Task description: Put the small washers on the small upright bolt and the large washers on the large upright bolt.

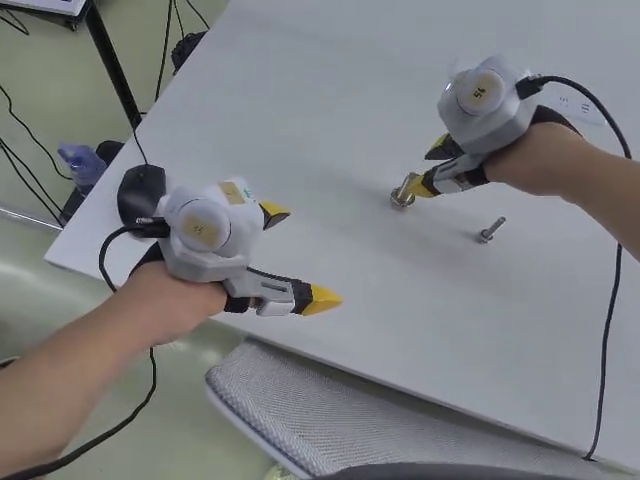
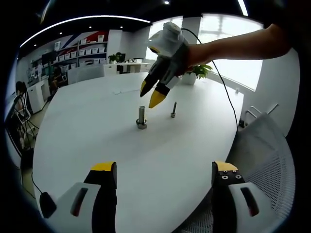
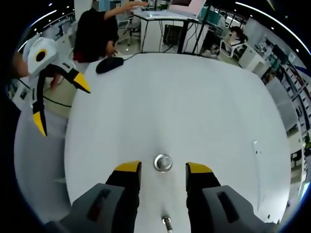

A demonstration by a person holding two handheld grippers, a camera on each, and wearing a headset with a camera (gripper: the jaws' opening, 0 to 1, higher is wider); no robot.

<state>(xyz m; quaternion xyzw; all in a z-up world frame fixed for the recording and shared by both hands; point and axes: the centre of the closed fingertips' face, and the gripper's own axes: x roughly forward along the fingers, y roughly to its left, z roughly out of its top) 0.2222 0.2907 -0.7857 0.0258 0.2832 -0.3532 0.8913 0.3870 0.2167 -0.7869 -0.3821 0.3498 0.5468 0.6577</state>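
A large upright bolt (image 1: 402,193) stands on the white table (image 1: 330,90), with a small upright bolt (image 1: 489,231) a little to its right. My right gripper (image 1: 426,169) hovers just above the large bolt and is open, its yellow tips on either side of the bolt head. In the right gripper view that bolt head (image 3: 163,162) sits between the open jaws of my right gripper (image 3: 164,168), and the small bolt (image 3: 166,222) is below them. My left gripper (image 1: 298,256) is open and holds nothing near the table's front edge. In the left gripper view the large bolt (image 2: 141,118) and small bolt (image 2: 173,110) lie ahead.
A black mouse (image 1: 140,190) lies at the table's left corner, with cables trailing off the edge. A grey mesh chair (image 1: 300,410) stands against the near edge. In the right gripper view a person (image 3: 97,29) stands beyond the far side of the table.
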